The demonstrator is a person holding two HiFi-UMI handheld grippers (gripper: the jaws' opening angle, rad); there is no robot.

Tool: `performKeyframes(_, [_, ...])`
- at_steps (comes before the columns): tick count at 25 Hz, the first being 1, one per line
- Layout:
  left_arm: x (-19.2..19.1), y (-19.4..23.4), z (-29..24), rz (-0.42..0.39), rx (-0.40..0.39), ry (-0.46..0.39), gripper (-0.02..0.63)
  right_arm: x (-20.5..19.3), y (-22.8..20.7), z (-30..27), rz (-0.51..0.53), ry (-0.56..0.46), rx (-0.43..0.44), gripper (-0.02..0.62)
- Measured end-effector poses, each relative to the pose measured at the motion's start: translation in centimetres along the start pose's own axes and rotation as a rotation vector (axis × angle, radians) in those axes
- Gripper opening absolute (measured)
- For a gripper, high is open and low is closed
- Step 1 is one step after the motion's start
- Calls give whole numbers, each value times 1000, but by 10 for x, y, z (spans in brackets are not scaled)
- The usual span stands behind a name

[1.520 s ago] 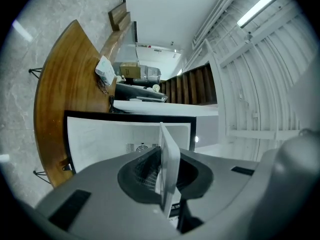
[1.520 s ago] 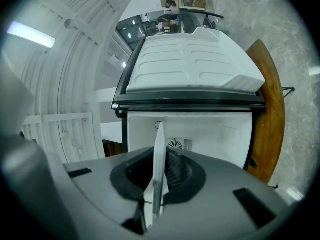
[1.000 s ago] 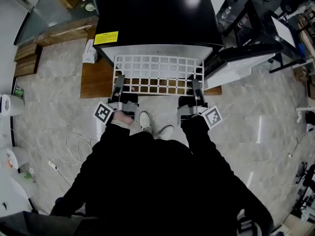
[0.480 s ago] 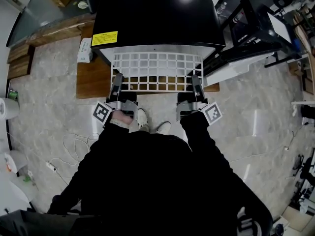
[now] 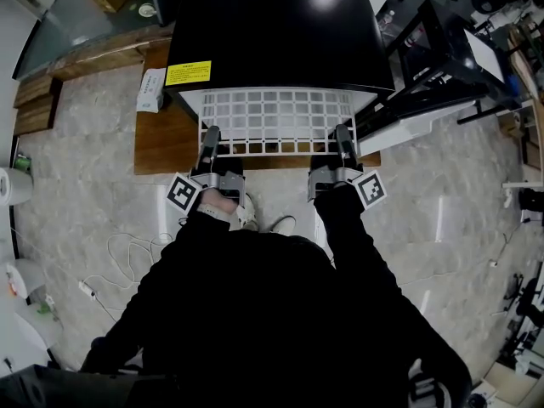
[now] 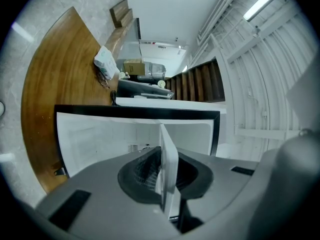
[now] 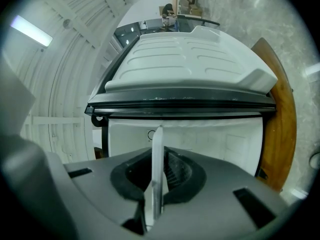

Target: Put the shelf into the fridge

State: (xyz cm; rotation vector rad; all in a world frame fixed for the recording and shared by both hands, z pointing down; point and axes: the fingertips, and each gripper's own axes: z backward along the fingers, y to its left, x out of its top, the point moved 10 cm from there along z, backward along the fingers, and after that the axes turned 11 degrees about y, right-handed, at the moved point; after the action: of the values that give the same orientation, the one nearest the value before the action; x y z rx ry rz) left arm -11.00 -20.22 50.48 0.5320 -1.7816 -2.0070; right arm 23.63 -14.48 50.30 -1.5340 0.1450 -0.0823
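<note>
In the head view a white wire-grid shelf (image 5: 276, 119) lies level, its far part inside the open front of a black fridge (image 5: 272, 24). My left gripper (image 5: 210, 144) is shut on the shelf's near-left edge. My right gripper (image 5: 343, 141) is shut on its near-right edge. In the left gripper view the shelf (image 6: 168, 159) shows edge-on between the dark pads, with the fridge's white inside (image 6: 100, 136) beyond. The right gripper view likewise shows the shelf (image 7: 157, 164) edge-on in the pads, facing the fridge cavity (image 7: 215, 139).
The fridge door (image 5: 421, 109) stands open to the right; its ribbed white liner (image 7: 190, 59) fills the upper right gripper view. A wooden platform (image 5: 161, 138) lies under the fridge, with a white box (image 5: 151, 90) on it. A cable (image 5: 127, 257) runs across the floor at left.
Both grippers have moved toward the fridge with the shelf in them. Less of the grid now sticks out of the fridge's front.
</note>
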Motion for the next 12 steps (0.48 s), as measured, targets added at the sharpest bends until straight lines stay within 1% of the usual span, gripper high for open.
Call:
performKeyframes(8, [-3, -1, 2, -10, 4, -39, 32, -3, 1, 1, 3, -25, 13, 29])
performKeyframes(12, [4, -1, -19, -20, 4, -53, 32, 3, 2, -20, 3, -32, 4, 29])
